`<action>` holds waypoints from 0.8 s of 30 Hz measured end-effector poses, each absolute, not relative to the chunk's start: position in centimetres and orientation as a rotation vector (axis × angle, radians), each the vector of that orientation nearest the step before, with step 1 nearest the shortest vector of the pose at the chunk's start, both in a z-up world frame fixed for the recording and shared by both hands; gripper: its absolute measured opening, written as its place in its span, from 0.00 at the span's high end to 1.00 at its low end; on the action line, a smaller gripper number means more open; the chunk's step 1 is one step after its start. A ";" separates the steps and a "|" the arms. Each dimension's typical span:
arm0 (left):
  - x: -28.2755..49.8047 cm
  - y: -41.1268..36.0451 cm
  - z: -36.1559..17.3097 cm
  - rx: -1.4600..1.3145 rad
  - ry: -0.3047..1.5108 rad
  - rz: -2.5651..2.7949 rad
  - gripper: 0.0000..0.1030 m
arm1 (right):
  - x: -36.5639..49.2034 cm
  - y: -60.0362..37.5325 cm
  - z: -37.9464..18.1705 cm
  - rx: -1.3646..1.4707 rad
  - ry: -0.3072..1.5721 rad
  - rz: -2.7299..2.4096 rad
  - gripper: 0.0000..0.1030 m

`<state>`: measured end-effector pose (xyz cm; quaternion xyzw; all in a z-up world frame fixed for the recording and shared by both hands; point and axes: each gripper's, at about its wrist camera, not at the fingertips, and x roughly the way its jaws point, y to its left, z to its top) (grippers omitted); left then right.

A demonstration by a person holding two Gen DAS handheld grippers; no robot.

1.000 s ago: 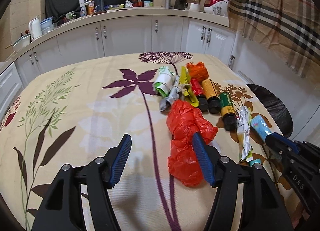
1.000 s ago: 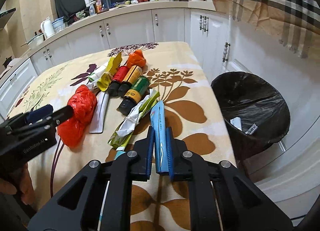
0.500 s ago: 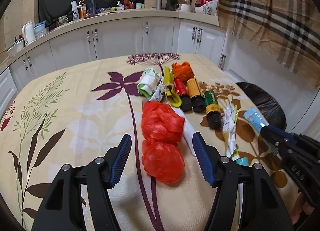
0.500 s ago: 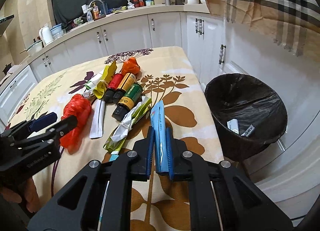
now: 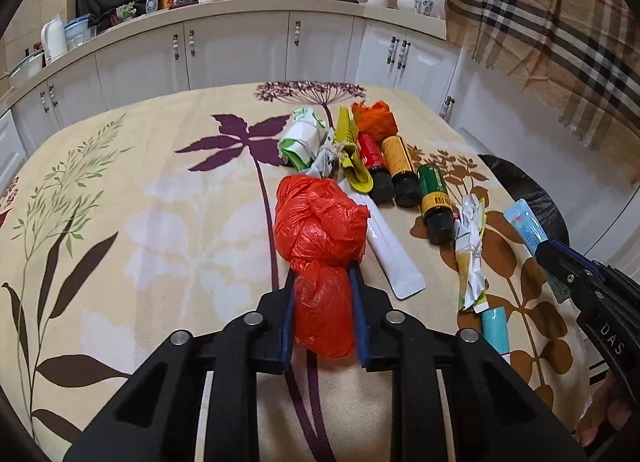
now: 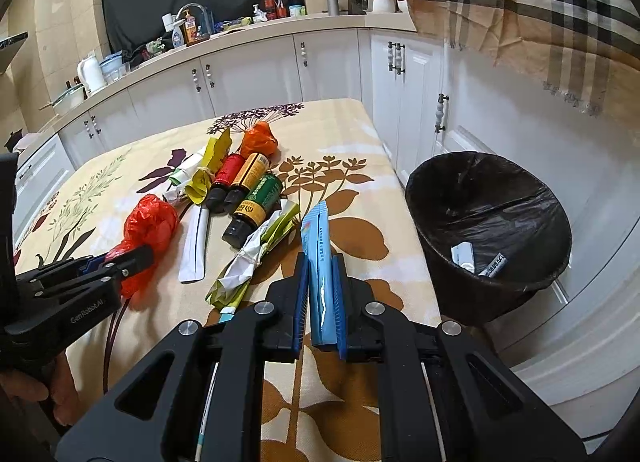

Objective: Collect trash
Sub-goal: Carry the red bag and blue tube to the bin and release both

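Observation:
A crumpled red plastic bag (image 5: 320, 222) lies on the flowered tablecloth (image 5: 160, 222). My left gripper (image 5: 322, 274) has its jaws closing on the bag's near lobe, and the blue pads press into it. From the right wrist view the same bag (image 6: 150, 222) bulges beyond the left gripper (image 6: 132, 258). My right gripper (image 6: 320, 258) is shut on a flat light-blue packet (image 6: 318, 238) that sticks up and forward, held just above the table near its right edge. The black-lined trash bin (image 6: 460, 294) stands on the floor to its right.
Loose trash lies in a row on the table: three small dark bottles (image 6: 248, 182), a white sachet (image 6: 196, 246), a tied wrapper bundle (image 6: 252, 258), a yellow wrapper (image 6: 208, 170) and an orange bag (image 6: 258, 140). White cabinets (image 6: 248, 78) stand behind. A hand (image 6: 48, 390) holds the left gripper.
My left gripper came over the red bag with jaws wide and has now closed onto its near lobe. The right gripper keeps its hold on the blue packet and has hardly moved.

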<state>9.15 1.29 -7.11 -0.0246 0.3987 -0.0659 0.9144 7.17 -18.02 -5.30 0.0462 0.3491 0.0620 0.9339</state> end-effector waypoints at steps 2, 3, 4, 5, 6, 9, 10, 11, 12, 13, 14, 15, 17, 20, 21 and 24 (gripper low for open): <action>8.9 1.3 -6.6 -0.054 0.802 -0.133 0.78 | 7.1 -18.2 -5.1 0.093 0.707 0.121 0.89; 8.7 1.3 -6.1 -0.053 0.787 -0.136 0.78 | 7.1 -18.3 -5.0 0.093 0.701 0.116 0.88; 8.5 1.2 -5.6 -0.052 0.771 -0.140 0.78 | 7.1 -18.5 -4.8 0.094 0.694 0.110 0.88; 8.5 1.1 -5.1 -0.051 0.759 -0.145 0.78 | 7.1 -18.7 -4.5 0.094 0.683 0.103 0.89; 8.4 0.9 -4.6 -0.048 0.742 -0.154 0.78 | 7.2 -19.0 -4.3 0.092 0.672 0.092 0.89; 8.7 -0.1 -3.2 -0.044 0.705 -0.187 0.78 | 7.5 -19.8 -3.6 0.080 0.644 0.056 0.89; 9.0 -0.7 -2.8 -0.037 0.693 -0.199 0.78 | 7.8 -20.4 -3.4 0.077 0.633 0.037 0.89; 9.3 -1.2 -2.4 -0.030 0.681 -0.209 0.78 | 8.1 -21.0 -3.1 0.077 0.623 0.018 0.89; 9.8 -1.9 -2.1 -0.021 0.670 -0.224 0.78 | 8.4 -21.6 -2.9 0.079 0.615 0.003 0.89; 10.2 -2.5 -1.9 -0.017 0.666 -0.238 0.78 | 8.6 -22.1 -2.8 0.082 0.608 -0.010 0.89; 10.6 -3.1 -1.7 -0.015 0.661 -0.253 0.78 | 8.9 -22.8 -2.6 0.085 0.598 -0.029 0.89; 11.2 -4.0 -1.5 -0.010 0.652 -0.268 0.78 | 9.1 -23.3 -2.4 0.087 0.590 -0.042 0.89; 12.2 -5.7 -1.3 0.004 0.644 -0.299 0.78 | 9.9 -24.7 -2.2 0.085 0.575 -0.079 0.89; 13.7 -8.6 -1.0 0.023 0.633 -0.350 0.78 | 11.2 -26.8 -2.0 0.090 0.557 -0.134 0.89; 14.3 -9.8 -0.9 0.036 0.627 -0.367 0.78 | 11.6 -27.4 -2.0 0.091 0.555 -0.149 0.89; 15.7 -13.0 -0.9 0.075 0.614 -0.408 0.78 | 12.8 -29.3 -2.2 0.093 0.550 -0.196 0.89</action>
